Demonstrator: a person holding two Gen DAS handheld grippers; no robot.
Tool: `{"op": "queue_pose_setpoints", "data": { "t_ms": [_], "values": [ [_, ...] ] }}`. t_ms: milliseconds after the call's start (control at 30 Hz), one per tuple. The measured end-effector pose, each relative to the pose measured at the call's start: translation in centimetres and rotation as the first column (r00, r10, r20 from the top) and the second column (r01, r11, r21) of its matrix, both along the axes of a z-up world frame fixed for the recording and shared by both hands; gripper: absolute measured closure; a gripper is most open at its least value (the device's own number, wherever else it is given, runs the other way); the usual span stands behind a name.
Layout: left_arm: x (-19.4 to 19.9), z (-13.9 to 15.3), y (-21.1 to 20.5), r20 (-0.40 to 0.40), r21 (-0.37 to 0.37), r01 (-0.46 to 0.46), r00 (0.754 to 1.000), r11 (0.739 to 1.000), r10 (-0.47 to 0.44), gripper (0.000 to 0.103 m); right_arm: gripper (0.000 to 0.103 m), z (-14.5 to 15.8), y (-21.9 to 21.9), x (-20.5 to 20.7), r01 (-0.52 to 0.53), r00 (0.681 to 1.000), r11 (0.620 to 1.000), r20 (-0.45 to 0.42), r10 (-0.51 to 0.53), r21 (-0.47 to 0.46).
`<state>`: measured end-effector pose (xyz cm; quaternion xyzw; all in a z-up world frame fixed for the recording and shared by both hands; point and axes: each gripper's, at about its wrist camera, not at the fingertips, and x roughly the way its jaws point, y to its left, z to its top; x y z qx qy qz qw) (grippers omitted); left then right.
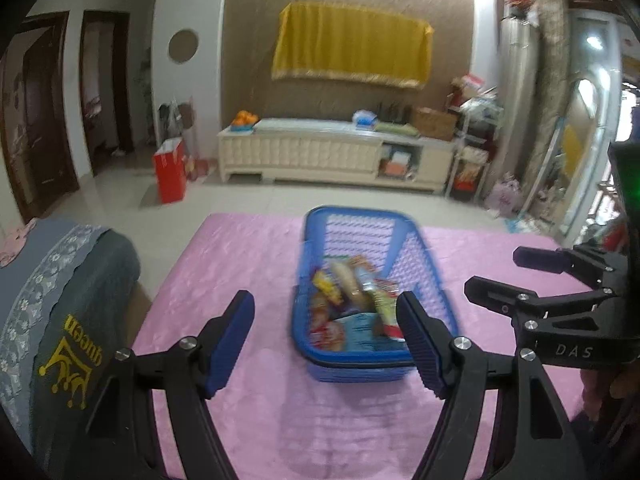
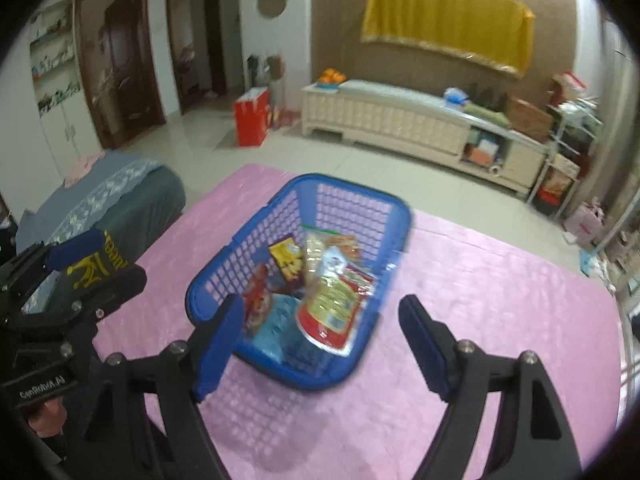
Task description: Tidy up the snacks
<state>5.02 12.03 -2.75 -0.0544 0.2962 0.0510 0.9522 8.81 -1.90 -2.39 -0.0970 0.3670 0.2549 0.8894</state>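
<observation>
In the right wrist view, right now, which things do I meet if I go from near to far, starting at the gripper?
Right gripper, open and empty → blue basket with snack packets on the pink cloth → tiled floor → cream cabinet → yellow cloth on the wall.

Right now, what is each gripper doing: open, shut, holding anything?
Left gripper: open, holding nothing, above the pink cloth before the blue basket.
Right gripper: open, holding nothing; the snacks lie in the basket.
</observation>
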Motion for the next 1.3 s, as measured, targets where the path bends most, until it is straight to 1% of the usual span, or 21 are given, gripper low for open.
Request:
{"op": "queue_pose_setpoints", "data": {
  "t_ms": [67, 100, 133, 200, 267, 333, 367, 433, 533, 633, 733, 1000, 1167, 1300],
  "values": [
    [-1.4, 0.7, -1.6, 0.04, 0.02, 0.02, 0.999, 1.0, -0.021, 0.03, 0.02, 0.7, -1.8, -1.2, 0.021, 0.999, 1.0, 0.025, -0.021, 0.023],
    [-2.0, 1.0, -2.3, 0.049, 0.029, 0.021, 0.999, 0.999, -0.022, 0.019, 0.019, 1.1, -2.6, -1.9, 0.029, 0.999, 0.999, 0.042, -0.03, 0.032],
    [-2.8, 1.4, -3.0, 0.067, 0.036, 0.014, 0.998, 0.999, -0.017, 0.015, 0.019, 1.4, -3.2, -2.6, 0.034, 0.998, 0.999, 0.056, -0.036, 0.039],
    [-4.1, 2.1, -4.1, 0.103, 0.039, 0.012, 0.995, 0.999, -0.016, 0.015, 0.018, 2.3, -4.6, -4.2, 0.044, 0.994, 0.997, 0.097, -0.05, 0.059],
    [-5.5, 2.9, -5.3, 0.134, 0.049, 0.008, 0.991, 0.999, -0.015, 0.01, 0.013, 3.1, -6.0, -5.8, 0.057, 0.989, 0.996, 0.134, -0.067, 0.075],
    [-6.5, 3.5, -6.2, 0.148, 0.056, 0.007, 0.989, 0.998, -0.015, 0.002, 0.003, 3.9, -7.2, -7.5, 0.068, 0.982, 0.994, 0.17, -0.083, 0.088],
    [-7.2, 3.8, -6.5, 0.158, 0.059, 0.004, 0.987, 0.998, -0.013, 0.001, 0.0, 4.1, -7.6, -8.1, 0.069, 0.98, 0.994, 0.182, -0.085, 0.09],
    [-8.3, 4.3, -7.4, 0.178, 0.067, 0.006, 0.984, 0.998, -0.018, 0.001, 0.0, 4.7, -8.2, -9.6, 0.072, 0.972, 0.993, 0.216, -0.09, 0.089],
    [-10.3, 4.4, -8.4, 0.188, 0.078, 0.01, 0.982, 0.997, -0.025, 0.001, 0.0, 5.1, -8.7, -11.7, 0.079, 0.961, 0.994, 0.258, -0.096, 0.075],
    [-11.5, 4.4, -9.2, 0.191, 0.092, 0.023, 0.981, 0.995, -0.04, 0.001, 0.0, 5.1, -8.8, -13.3, 0.09, 0.951, 0.994, 0.29, -0.103, 0.057],
    [-12.5, 4.2, -9.7, 0.185, 0.092, 0.047, 0.981, 0.995, -0.063, 0.001, 0.0, 4.8, -8.9, -14.3, 0.091, 0.952, 0.994, 0.287, -0.105, 0.062],
    [-14.6, 4.1, -10.5, 0.19, 0.091, 0.059, 0.979, 0.994, -0.075, 0.001, 0.0, 4.5, -10.0, -16.2, 0.133, 0.94, 0.986, 0.303, -0.157, 0.098],
    [-15.4, 4.3, -10.3, 0.196, 0.053, 0.076, 0.977, 0.996, -0.085, 0.001, 0.0, 4.8, -10.4, -17.2, 0.148, 0.934, 0.981, 0.309, -0.179, 0.123],
    [-15.8, 4.5, -10.5, 0.198, 0.063, 0.076, 0.976, 0.995, -0.087, 0.001, 0.0, 4.7, -10.5, -17.9, 0.15, 0.932, 0.981, 0.314, -0.182, 0.125]
  ]
}}
